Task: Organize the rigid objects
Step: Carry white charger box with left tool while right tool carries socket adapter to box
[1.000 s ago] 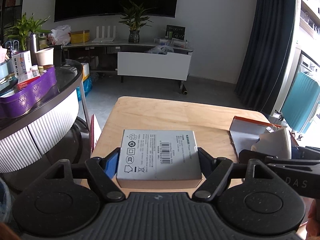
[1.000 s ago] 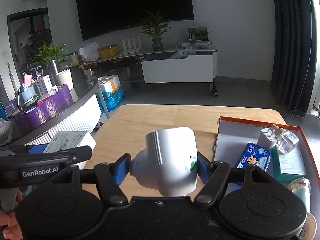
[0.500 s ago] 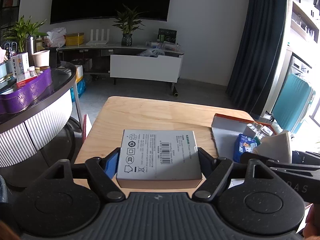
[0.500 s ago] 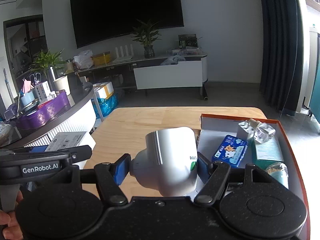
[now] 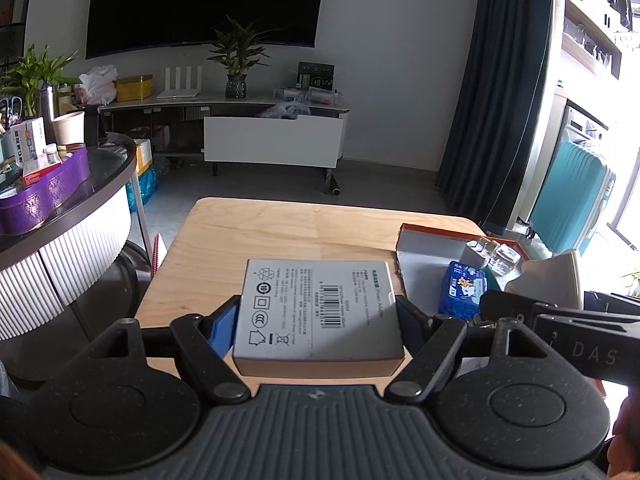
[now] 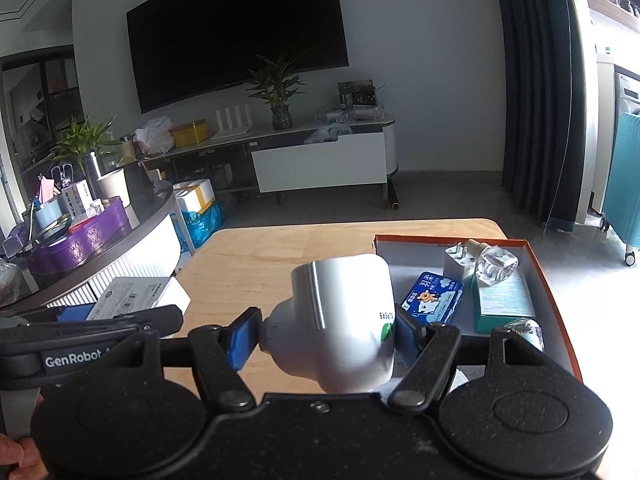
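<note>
My left gripper (image 5: 316, 320) is shut on a flat white box (image 5: 320, 312) with a barcode label, held above the wooden table (image 5: 280, 232). In the right wrist view my right gripper (image 6: 324, 332) is shut on a white jar with a silver band (image 6: 340, 316). An orange-rimmed tray (image 6: 536, 256) lies on the table's right side, just right of the jar. It holds a blue tin (image 6: 434, 298), a white plug adapter (image 6: 456, 262), a clear glass bottle (image 6: 496, 266) and a teal box (image 6: 502, 300). The tray (image 5: 424, 248) and the blue tin (image 5: 464, 290) also show in the left wrist view.
A curved counter (image 5: 92, 200) with a purple bin (image 5: 44, 192) stands to the left. A TV stand (image 6: 320, 160) and plant sit by the far wall. A dark curtain (image 5: 500, 100) and a teal suitcase (image 5: 572, 196) are at the right. The person's hand (image 6: 16, 456) shows at the lower left.
Both grippers have shifted to the right with their loads. The tray and its contents have come further into view, and the jar now sits close beside the tray's left edge.
</note>
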Demonstrator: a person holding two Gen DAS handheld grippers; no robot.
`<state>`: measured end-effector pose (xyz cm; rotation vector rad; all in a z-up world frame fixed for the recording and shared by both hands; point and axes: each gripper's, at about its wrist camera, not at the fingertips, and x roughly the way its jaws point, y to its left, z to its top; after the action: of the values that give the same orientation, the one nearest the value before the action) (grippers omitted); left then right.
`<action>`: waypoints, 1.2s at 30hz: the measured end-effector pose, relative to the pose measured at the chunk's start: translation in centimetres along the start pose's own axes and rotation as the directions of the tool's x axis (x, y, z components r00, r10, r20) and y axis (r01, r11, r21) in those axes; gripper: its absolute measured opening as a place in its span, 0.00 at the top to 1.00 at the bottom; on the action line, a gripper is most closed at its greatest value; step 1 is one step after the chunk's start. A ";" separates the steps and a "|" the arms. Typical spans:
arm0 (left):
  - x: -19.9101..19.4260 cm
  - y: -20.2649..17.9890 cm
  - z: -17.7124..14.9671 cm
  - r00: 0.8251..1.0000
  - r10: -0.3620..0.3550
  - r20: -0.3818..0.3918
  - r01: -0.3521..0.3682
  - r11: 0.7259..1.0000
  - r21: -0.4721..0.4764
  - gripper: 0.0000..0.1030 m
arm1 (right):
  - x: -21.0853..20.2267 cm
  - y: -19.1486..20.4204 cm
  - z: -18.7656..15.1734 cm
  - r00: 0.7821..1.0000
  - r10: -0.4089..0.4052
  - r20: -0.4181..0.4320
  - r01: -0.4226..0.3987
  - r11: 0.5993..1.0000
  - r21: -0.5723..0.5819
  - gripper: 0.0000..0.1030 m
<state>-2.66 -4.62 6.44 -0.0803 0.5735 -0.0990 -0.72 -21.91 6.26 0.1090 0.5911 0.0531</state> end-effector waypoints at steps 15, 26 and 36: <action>0.3 -0.9 -0.2 0.999 -0.030 -0.011 0.031 0.999 0.023 0.23 | -0.6 -0.2 -0.1 1.000 -0.028 0.010 0.028 1.000 -0.003 0.21; 0.6 -1.5 0.0 0.998 -0.052 -0.019 0.053 0.998 0.030 0.23 | -0.9 -0.4 0.0 0.998 -0.052 0.023 0.052 0.999 0.004 0.21; 1.0 -2.4 0.1 0.997 -0.078 -0.020 0.079 0.995 0.053 0.23 | -1.6 -1.7 -0.2 0.996 -0.084 0.029 0.084 0.996 0.020 0.21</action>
<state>-1.94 -7.15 6.20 -0.0495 0.5849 -0.1912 -2.12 -23.72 6.80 0.1033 0.5655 -0.0357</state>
